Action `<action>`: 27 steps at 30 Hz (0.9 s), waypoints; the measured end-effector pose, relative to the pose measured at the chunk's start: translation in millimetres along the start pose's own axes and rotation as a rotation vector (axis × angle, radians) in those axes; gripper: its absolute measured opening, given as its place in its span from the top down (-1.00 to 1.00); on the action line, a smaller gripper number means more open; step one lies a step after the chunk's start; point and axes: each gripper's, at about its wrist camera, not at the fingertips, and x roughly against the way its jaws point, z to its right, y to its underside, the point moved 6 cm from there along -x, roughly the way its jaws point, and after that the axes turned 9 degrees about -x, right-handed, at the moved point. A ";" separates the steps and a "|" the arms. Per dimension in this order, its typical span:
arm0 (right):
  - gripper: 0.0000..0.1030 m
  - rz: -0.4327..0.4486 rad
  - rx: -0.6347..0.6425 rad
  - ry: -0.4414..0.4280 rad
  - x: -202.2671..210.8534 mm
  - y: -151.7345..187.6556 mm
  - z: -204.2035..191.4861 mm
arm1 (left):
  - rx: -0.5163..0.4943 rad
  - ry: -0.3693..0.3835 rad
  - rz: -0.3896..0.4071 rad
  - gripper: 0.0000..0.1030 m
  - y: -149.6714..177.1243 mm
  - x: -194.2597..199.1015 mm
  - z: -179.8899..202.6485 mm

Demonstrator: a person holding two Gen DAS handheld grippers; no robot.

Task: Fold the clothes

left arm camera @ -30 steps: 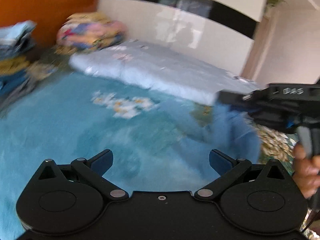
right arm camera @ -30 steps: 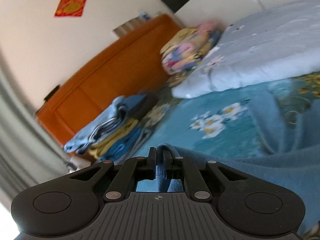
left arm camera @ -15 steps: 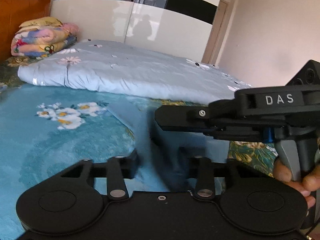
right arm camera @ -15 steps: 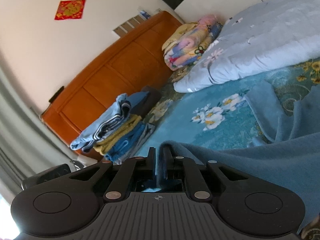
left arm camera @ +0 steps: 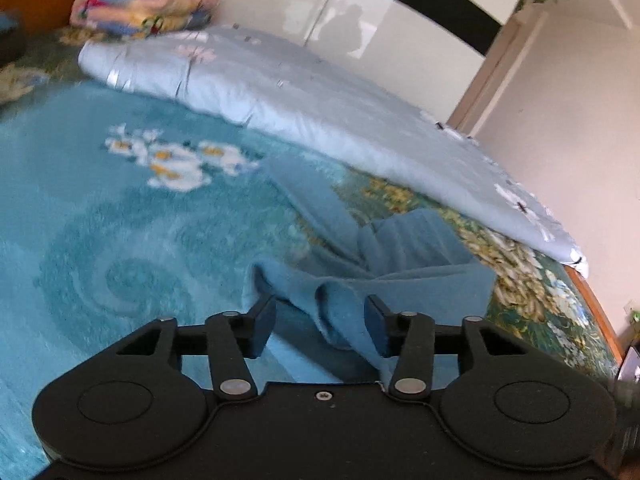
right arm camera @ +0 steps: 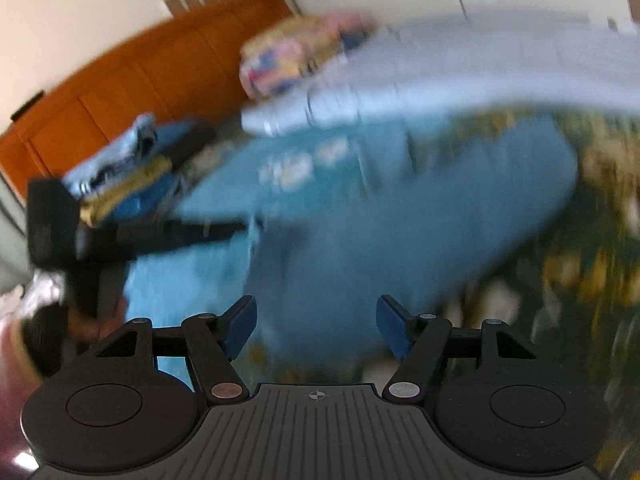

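Soft blue fleece garment (left arm camera: pixel 404 256) lies rumpled on the teal floral bed cover (left arm camera: pixel 120 240), running away from the left tongs (left arm camera: pixel 320 320) toward the pale-blue folded quilt (left arm camera: pixel 320 112). A raised fold sits between the half-open left jaws, unpinched. Right tongs (right arm camera: pixel 316 326), clamped on cloth a second ago, have just opened and now stand empty above the garment; left jaws have reopened slightly.

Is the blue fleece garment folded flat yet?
No. The blue fleece garment lies bunched in ridges on the teal floral blanket, one fold rising between the open left hand-held gripper.
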 end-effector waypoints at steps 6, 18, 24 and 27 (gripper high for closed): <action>-0.17 0.010 0.098 0.111 -23.8 25.2 -19.4 | 0.076 -0.031 -0.049 -0.27 13.6 1.9 -20.1; 0.53 0.113 0.191 0.309 -11.2 17.8 -12.5 | 0.098 0.053 -0.100 -0.40 10.9 -32.4 -27.5; 0.53 0.119 0.147 0.327 -1.7 6.8 -2.4 | 0.114 0.144 -0.121 -0.01 17.6 -45.8 -16.6; 0.52 0.094 0.142 0.321 -7.9 9.7 -6.1 | 0.118 0.169 -0.131 -0.01 19.3 -50.0 -11.7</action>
